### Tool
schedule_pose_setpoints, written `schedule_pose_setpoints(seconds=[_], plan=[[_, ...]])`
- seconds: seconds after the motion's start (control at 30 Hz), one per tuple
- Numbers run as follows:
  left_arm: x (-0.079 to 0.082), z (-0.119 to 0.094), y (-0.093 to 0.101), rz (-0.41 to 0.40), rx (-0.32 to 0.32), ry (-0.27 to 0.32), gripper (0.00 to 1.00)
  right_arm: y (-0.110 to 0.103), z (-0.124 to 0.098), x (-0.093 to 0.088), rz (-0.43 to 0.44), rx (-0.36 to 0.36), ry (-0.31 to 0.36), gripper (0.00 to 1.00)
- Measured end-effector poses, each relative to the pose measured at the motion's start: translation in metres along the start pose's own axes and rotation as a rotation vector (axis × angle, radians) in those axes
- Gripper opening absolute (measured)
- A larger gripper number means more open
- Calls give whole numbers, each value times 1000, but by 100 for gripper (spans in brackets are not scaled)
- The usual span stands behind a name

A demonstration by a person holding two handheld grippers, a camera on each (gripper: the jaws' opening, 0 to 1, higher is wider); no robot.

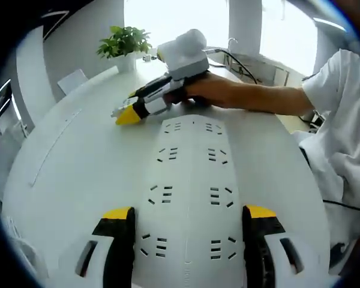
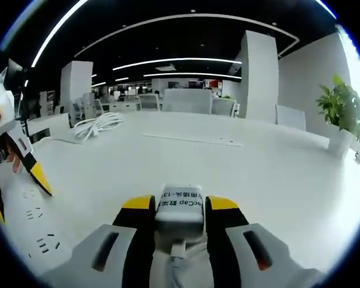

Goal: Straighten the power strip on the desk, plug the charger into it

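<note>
desk: a wide white top carried everything; in the right gripper view it ran off toward an open office with a coiled white cable lying well away.
power strip: a long white strip lay flat on the desk, running straight up the left gripper view between that gripper's jaws, several rows of sockets facing up; its near end showed at the lower left of the right gripper view.
potted plant: stood at the far edge of the desk, beyond the strip's far end.
left gripper: jaws spread wide, one on each long side of the strip, holding nothing (whether the tips touched the strip's sides i could not tell).
right gripper: jaws closed on the charger; in the left gripper view it lay low over the desk just beside the strip's far end, a hand behind it.
charger: a small white block with a printed label, pinched between the right jaws, its cable trailing back toward the camera; not yet in any socket.
step in hand: likely steadying the strip, then the plug-in.
doing it well: keep the left jaws bracing the strip's sides so it cannot skid, bring the charger's prongs square over one socket row, then press straight down without rocking.
</note>
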State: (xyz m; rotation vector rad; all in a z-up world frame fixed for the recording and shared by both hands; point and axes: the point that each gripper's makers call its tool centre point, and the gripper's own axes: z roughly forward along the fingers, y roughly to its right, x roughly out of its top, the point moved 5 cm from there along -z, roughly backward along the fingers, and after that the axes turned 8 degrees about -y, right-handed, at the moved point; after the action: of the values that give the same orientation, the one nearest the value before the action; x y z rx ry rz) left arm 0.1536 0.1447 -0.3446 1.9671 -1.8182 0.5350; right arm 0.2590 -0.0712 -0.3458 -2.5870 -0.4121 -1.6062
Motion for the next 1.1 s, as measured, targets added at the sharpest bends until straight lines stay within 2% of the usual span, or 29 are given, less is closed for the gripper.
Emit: schedule_pose_setpoints(seconds=[0.73,1.1], plan=[[0,0,0,0,3,20,74,2,-3,1,-9,-18,15,29],[0,0,0,-1,3,23,74,3,-9,5,41,1,47,29]])
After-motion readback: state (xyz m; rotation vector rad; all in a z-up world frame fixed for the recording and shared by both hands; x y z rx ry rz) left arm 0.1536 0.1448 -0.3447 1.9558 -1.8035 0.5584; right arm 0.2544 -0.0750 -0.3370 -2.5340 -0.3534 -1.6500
